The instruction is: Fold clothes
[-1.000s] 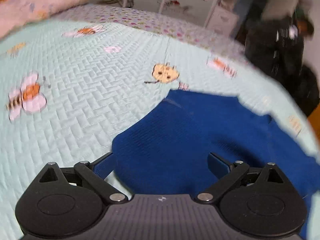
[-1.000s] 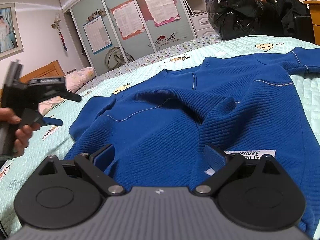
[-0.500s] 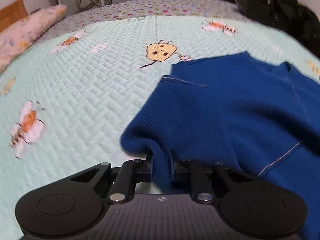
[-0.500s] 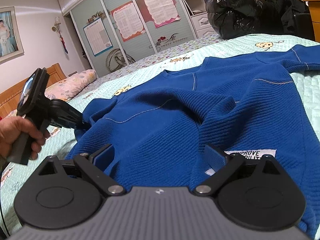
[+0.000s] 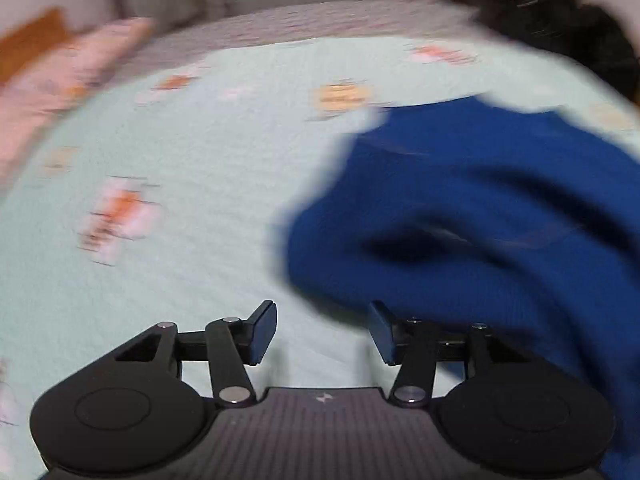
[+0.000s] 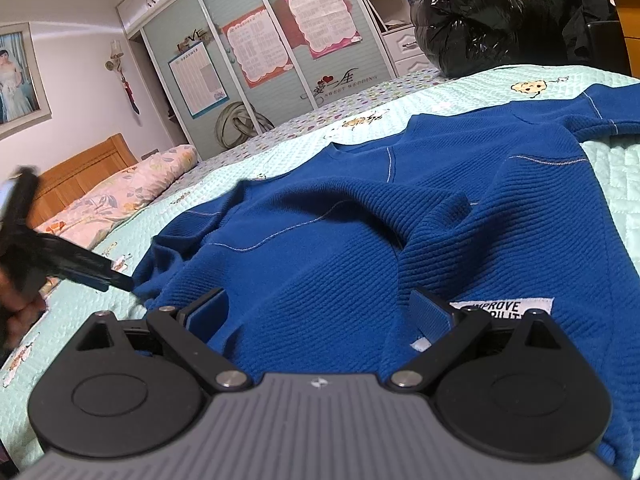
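Blue sweater spread on the bed, both tools released.
Left tool, jaws just opening and empty, sits beside the sweater's edge; right tool straddles the fabric, jaws wide.

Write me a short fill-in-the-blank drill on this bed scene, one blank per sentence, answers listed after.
1. The ribbed knit sweater spread on the bed is coloured ____.
2. The quilted mint-green bedspread under it is printed with cartoon ____.
3. Nothing sits between the left hand-held gripper pads; its jaws are ____.
4. The flowered pink pillow lies against the ____ headboard.

Answers: blue; bees; open; wooden
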`<action>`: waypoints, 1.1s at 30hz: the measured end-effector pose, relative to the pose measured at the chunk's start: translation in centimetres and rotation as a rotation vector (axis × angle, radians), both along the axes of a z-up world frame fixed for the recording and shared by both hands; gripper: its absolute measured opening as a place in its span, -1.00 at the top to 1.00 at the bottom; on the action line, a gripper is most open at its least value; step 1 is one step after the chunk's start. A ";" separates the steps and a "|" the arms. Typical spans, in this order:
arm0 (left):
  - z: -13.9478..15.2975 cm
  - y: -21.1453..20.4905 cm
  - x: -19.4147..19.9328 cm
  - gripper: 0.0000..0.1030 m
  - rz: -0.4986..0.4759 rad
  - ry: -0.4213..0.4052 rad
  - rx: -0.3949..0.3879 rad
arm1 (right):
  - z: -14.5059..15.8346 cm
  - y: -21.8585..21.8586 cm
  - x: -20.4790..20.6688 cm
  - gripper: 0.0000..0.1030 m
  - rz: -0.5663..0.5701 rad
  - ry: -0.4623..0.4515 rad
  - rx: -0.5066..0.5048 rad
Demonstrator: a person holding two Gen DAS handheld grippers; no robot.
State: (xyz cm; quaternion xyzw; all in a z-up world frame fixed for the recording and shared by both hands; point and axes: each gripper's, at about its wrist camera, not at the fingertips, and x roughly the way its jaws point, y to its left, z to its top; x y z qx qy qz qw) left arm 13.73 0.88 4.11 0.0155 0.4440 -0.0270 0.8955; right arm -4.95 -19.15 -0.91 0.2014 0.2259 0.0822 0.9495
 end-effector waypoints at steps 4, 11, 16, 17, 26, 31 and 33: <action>-1.4 -3.1 -3.3 -0.03 -0.091 0.095 -0.269 | 0.0 -0.3 -0.2 -0.89 0.003 -0.007 0.019; -3.6 -5.7 -5.0 -0.07 -0.033 0.114 -0.404 | 1.3 -0.9 -2.2 -0.87 0.009 -0.007 0.042; -4.1 -7.6 -4.9 0.86 -0.070 0.125 -0.401 | 3.4 -2.0 -8.4 -0.88 -0.036 -0.073 -0.038; -4.0 -7.9 -5.2 0.87 -0.066 0.121 -0.391 | 3.7 -2.5 -9.5 -0.89 -0.079 -0.077 -0.060; -2.2 -6.5 -9.1 1.00 0.015 0.047 -0.122 | 4.2 -4.9 -12.3 -0.89 -0.247 0.054 -0.146; -0.5 -4.7 -12.0 1.00 0.016 -0.002 -0.155 | 4.4 -1.4 -11.3 -0.89 -0.177 0.088 -0.348; 0.8 -6.3 -13.6 0.91 -0.118 -0.067 -0.149 | 4.6 -0.7 -11.6 -0.89 -0.186 0.099 -0.390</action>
